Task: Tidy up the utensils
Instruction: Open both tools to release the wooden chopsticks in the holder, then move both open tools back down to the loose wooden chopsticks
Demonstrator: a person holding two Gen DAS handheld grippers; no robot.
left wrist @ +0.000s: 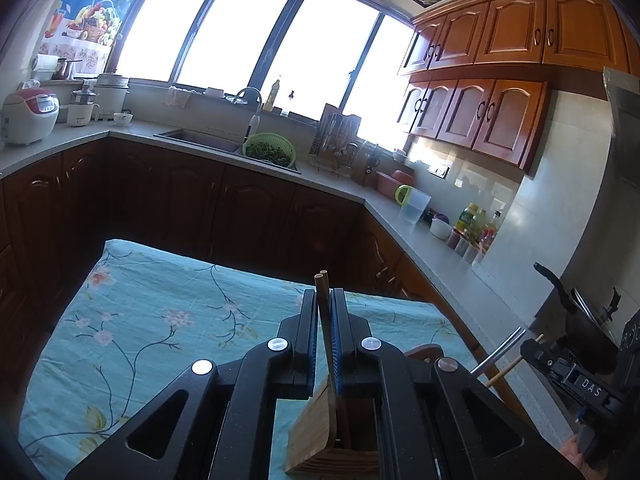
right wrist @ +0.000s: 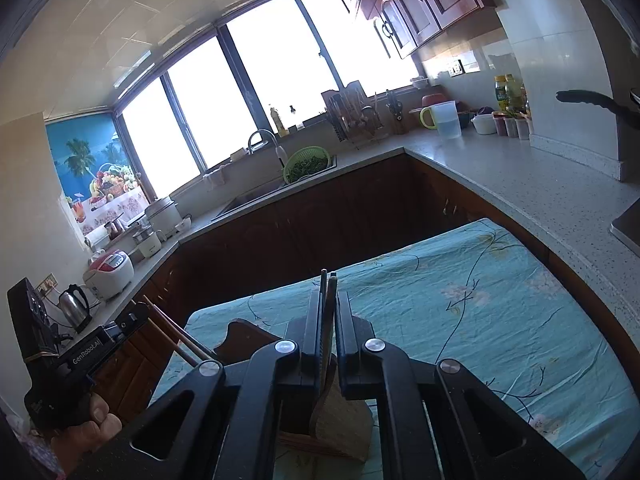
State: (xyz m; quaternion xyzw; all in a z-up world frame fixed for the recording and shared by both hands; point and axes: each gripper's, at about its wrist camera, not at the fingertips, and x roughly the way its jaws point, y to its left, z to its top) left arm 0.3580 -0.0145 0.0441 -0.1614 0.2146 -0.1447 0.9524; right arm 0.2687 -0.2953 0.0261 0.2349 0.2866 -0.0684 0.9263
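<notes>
My left gripper is shut on a pair of brown wooden chopsticks whose ends stick up past the fingertips. Their lower ends go down into a wooden utensil holder standing on the blue floral tablecloth. My right gripper is shut on a thin dark utensil handle above the same holder. The right gripper body shows at the right edge of the left wrist view with a metal handle beside it. The left gripper body shows at the left of the right wrist view.
The table stands in a U-shaped kitchen. A grey counter runs behind and to the right, with a sink, a green colander, a dish rack, a jug, bottles and a black pan.
</notes>
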